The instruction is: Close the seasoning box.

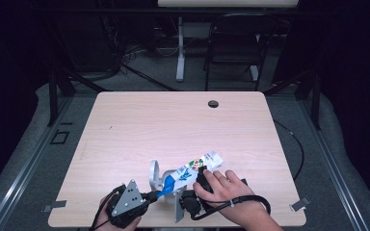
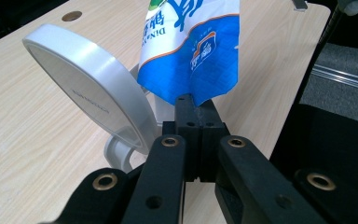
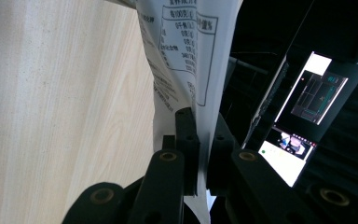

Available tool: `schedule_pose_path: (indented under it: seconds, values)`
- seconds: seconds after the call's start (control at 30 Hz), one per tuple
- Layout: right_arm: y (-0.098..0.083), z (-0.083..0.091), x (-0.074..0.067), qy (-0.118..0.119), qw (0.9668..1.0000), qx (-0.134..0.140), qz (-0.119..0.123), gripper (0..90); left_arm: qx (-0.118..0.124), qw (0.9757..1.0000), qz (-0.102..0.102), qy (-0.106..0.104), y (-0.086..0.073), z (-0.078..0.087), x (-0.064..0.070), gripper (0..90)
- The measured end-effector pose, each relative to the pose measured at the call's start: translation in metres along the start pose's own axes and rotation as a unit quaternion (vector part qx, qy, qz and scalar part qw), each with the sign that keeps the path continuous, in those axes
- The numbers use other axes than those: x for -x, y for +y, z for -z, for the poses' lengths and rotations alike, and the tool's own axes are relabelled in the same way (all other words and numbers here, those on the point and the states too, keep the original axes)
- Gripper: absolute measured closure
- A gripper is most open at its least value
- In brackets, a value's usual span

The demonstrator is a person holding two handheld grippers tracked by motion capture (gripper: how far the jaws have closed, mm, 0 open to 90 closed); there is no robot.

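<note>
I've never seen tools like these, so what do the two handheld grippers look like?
Both are black. The left gripper carries a grey three-cornered plate dotted with small holes on top. The right gripper trails a thick black cable that loops by the wrist. Up close, each has two flat black fingers on hinged black links with brass-coloured rings at the joints. No sleeves show.

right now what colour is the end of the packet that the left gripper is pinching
Blue, below a thin orange stripe and white; the packet shows it best in the left gripper view.
</note>
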State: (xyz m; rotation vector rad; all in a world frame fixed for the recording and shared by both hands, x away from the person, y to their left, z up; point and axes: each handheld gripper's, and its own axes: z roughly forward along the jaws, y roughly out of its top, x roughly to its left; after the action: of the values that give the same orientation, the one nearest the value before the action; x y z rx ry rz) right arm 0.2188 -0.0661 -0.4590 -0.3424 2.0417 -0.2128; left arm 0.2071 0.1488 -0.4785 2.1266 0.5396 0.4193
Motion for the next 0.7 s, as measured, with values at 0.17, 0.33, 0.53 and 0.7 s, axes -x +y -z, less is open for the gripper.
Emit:
schedule_pose_path:
  seconds: [0.17, 0.33, 0.53, 0.7]
  values:
    - [-0.0002, 0.0008, 0.0008, 0.000, 1.0000, -0.001, -0.001, 87.0, 0.001, 1.0000, 0.001, 0.000, -0.0001, -0.0005, 0.0000, 90.0]
    - [-0.0007, 0.0009, 0.0013, -0.001, 1.0000, 0.003, -0.003, 87.2, 0.003, 1.0000, 0.002, -0.001, -0.0004, -0.0009, 0.0001, 90.0]
    - [-0.0008, 0.0017, 0.0014, -0.002, 1.0000, 0.003, -0.003, 87.5, 0.002, 1.0000, 0.001, 0.000, -0.0012, -0.0011, 0.0002, 90.0]
    - [-0.0005, 0.0035, 0.0019, -0.003, 1.0000, 0.001, 0.000, 87.8, 0.002, 1.0000, 0.002, 0.000, -0.0019, -0.0011, -0.0002, 90.0]
